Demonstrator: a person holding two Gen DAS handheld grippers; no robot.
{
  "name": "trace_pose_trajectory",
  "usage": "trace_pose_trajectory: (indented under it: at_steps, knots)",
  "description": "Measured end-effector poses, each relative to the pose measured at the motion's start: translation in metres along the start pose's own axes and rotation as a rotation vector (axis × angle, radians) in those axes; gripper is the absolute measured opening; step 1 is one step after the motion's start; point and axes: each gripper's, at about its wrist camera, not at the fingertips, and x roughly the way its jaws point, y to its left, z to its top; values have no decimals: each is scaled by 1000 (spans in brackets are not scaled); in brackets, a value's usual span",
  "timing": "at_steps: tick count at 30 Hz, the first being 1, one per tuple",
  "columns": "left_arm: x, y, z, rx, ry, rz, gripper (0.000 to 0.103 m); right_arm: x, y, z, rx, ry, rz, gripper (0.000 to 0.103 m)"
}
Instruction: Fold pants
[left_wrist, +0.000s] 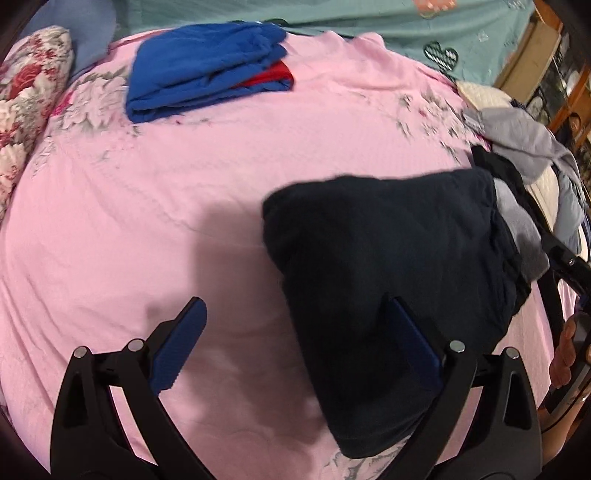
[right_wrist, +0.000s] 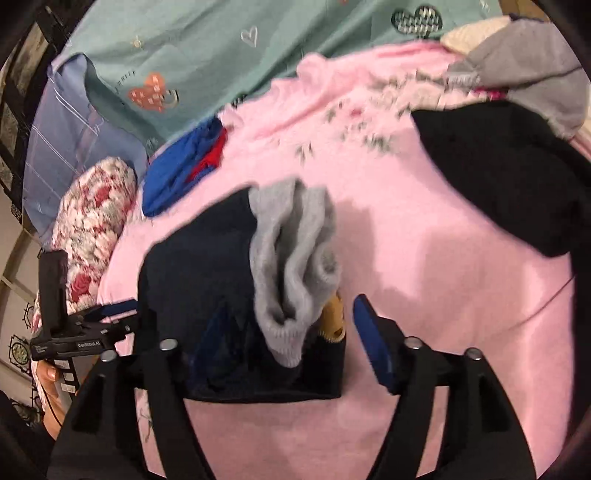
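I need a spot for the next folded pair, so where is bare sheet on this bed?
Bare pink floral bedsheet lies between the folded blue and red garment, the floral quilted pillow and the dark navy folded pants. The side beyond the pants is crowded with grey clothing and a black garment.

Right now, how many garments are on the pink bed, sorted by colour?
Blue, folded pants: 1
Dark navy, folded pants: 1
Black garment: 1
Grey garment: 1
Total: 4
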Motion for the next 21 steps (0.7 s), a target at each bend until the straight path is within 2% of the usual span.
trace_pose_trajectory:
  at_steps: [3, 4, 5, 7, 9, 11, 12, 13, 14, 15, 16, 18, 19, 20, 21]
  knots:
    - [-6, 8, 15, -41, -26, 15, 99, -18, 9, 11, -29, -129, -67, 75]
    - [-7, 10, 19, -54, -33, 25, 99, -24, 15, 15, -45, -189, -78, 72]
    - [-6, 14, 22, -74, -44, 39, 99, -26, 24, 21, -65, -228, -31, 55]
    - [1, 24, 32, -132, -56, 97, 99, -13, 38, 30, -91, -188, 68, 35]
    - [13, 35, 40, -205, -60, 111, 99, 10, 55, 36, -132, -114, 128, 32]
    - [26, 41, 44, -217, -55, 138, 101, 41, 66, 40, -159, -29, 135, 32]
    - [36, 41, 45, -199, -35, 186, 101, 53, 65, 42, -156, 0, 108, 32]
    - [47, 40, 46, -183, -6, 261, 101, 63, 60, 44, -153, 18, 40, 30]
    - [52, 41, 45, -175, 4, 295, 101, 73, 49, 46, -149, 30, -41, 18]
    - [51, 42, 43, -180, -2, 287, 99, 82, 30, 47, -106, 42, -80, 9]
    - [47, 45, 41, -193, -6, 264, 99, 85, 16, 48, -54, 46, -73, 0]
    - [36, 51, 37, -215, -5, 209, 99, 78, 6, 48, -11, 47, -15, 0]
    - [31, 53, 35, -226, -6, 186, 99, 71, 9, 47, -13, 37, 0, 4]
    - [24, 56, 32, -239, -16, 156, 99, 62, 14, 44, -20, 22, 26, 16]
    - [15, 57, 29, -252, -36, 126, 99, 53, 16, 42, -20, 5, 50, 22]
